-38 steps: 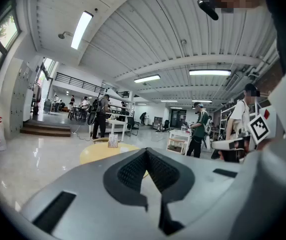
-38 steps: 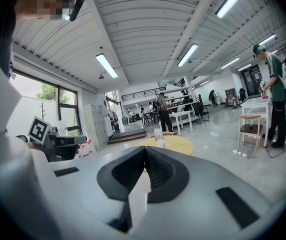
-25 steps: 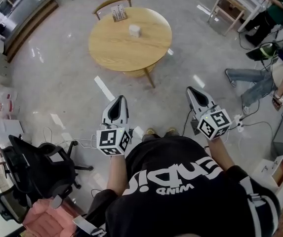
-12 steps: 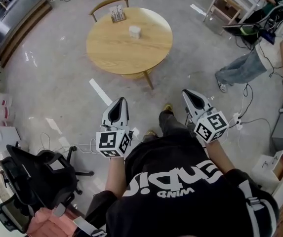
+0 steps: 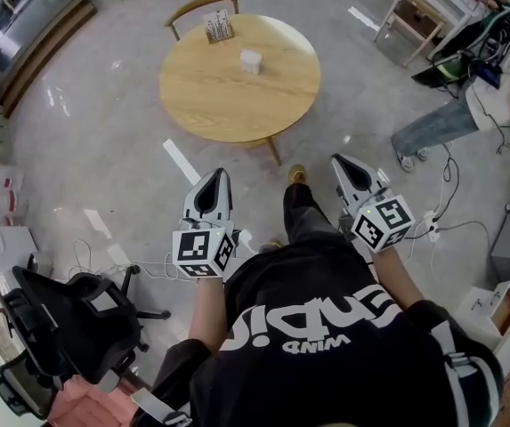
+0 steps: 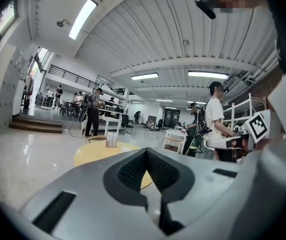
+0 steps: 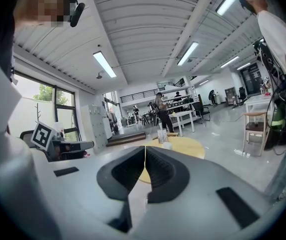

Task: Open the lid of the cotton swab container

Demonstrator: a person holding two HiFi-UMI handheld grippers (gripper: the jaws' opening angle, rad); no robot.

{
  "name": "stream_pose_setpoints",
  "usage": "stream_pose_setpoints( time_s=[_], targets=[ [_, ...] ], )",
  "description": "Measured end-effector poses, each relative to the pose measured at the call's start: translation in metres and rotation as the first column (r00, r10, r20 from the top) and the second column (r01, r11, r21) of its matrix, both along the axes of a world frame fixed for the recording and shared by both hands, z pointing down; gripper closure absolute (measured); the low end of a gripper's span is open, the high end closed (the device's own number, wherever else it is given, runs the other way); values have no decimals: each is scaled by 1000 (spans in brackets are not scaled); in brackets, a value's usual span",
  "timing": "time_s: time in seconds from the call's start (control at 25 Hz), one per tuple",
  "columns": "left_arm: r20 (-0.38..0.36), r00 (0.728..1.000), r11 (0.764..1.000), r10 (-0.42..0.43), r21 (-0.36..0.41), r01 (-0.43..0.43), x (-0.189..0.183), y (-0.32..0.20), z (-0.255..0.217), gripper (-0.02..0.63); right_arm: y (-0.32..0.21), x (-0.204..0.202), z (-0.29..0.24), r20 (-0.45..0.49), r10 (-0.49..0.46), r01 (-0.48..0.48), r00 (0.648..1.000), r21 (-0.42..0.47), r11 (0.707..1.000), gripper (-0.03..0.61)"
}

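Wide hall with a pale polished floor [image 5: 103,149]; round wooden table [image 5: 237,96] up ahead, well apart from both grippers; small white cotton swab container [image 5: 250,60] upright near the table's middle, untouched, too far off to make out its lid; card stand [image 5: 218,27] near the table's far edge, just in front of a wooden chair [image 5: 199,5]; white tape strip [image 5: 182,161] on the floor between table and grippers; black office chair [image 5: 68,314] at lower left; left gripper [image 5: 219,174] held out over the floor, jaws pressed together, nothing between them; right gripper [image 7: 144,148] likewise closed and empty, aimed toward the table, container visible just past its tips
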State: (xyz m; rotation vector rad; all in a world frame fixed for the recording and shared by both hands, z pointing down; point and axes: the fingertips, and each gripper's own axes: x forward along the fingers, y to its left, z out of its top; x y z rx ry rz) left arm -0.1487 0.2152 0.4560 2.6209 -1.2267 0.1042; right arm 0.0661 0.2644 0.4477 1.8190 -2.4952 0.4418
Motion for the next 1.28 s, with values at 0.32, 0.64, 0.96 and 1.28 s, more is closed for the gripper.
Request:
stream_pose_setpoints(
  time_s=[0.32, 0.64, 0.96, 1.28],
  targets=[
    [10, 1000, 1000, -24, 3, 24, 18, -55, 8, 605, -61, 18, 14, 0, -23, 23, 1000, -7, 1000, 575],
    [13, 997, 997, -75, -4, 75, 44, -127, -7, 604, -143, 47, -1, -9, -75, 75, 997, -11, 997, 575],
    [13, 989, 989, -146, -7, 146, 78, -199, -25, 604, -226, 87, -15, -8, -143, 143, 990, -20, 990, 575],
    [54, 977, 978, -209, -6, 209, 101, -241, -28, 605, -293, 105, -12, -2, -220, 220, 975, -16, 975, 575]
  ],
)
